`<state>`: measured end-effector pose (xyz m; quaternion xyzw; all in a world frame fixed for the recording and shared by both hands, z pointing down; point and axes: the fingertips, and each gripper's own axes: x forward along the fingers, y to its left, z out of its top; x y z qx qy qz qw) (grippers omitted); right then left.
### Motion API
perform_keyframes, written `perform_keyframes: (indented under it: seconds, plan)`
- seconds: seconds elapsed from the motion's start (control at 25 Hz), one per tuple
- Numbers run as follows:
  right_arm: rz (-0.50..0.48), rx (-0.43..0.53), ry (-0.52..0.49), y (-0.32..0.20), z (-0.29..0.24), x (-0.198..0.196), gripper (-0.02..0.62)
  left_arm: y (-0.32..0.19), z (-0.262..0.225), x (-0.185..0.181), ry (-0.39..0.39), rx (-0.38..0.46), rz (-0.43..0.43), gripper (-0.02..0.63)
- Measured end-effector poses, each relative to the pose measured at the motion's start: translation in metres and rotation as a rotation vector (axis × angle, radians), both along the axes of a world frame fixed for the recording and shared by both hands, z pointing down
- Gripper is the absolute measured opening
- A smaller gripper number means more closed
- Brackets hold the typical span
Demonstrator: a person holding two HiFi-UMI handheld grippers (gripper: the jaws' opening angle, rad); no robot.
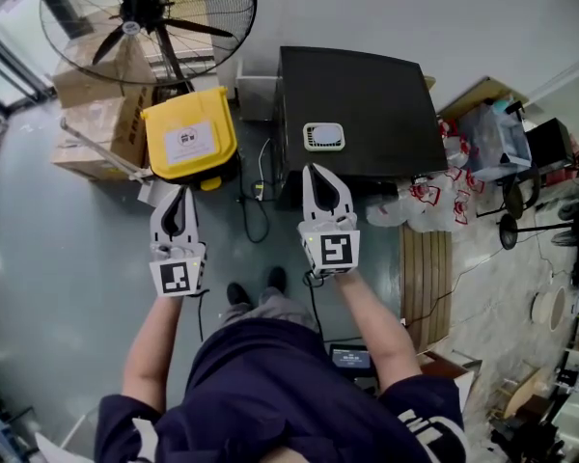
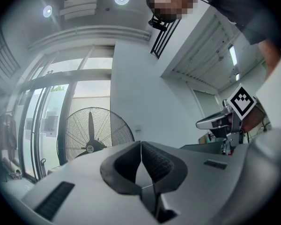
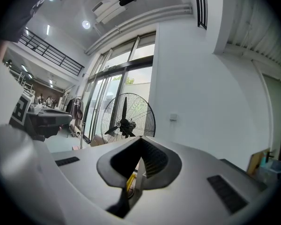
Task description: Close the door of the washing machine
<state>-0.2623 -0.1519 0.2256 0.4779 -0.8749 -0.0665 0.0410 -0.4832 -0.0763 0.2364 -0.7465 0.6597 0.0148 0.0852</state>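
Your left gripper [image 1: 181, 196] is clenched, jaws tip to tip with nothing between them. You hold it above the floor, just in front of the yellow box [image 1: 188, 143]. Your right gripper [image 1: 324, 172] is clenched too, and empty. Its tips sit at the front edge of the washing machine [image 1: 367, 95]; contact unclear. The machine stands straight ahead of you, dark top, a small white device [image 1: 323, 136] on it. Its door face is hidden from above. A floor fan [image 1: 145, 17] stands beyond the box.

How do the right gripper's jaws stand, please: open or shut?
Shut: on the right gripper the pads meet, nothing between them.
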Motion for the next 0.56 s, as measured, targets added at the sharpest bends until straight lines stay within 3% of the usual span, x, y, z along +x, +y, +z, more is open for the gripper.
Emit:
perform_keyframes:
  seconds: [0.56]
  plan:
    - [0.014,-0.042,0.046,0.0045,0.003,-0.0011,0.018,0.0031,0.0008,-0.005,0.01,-0.001,-0.013,0.027]
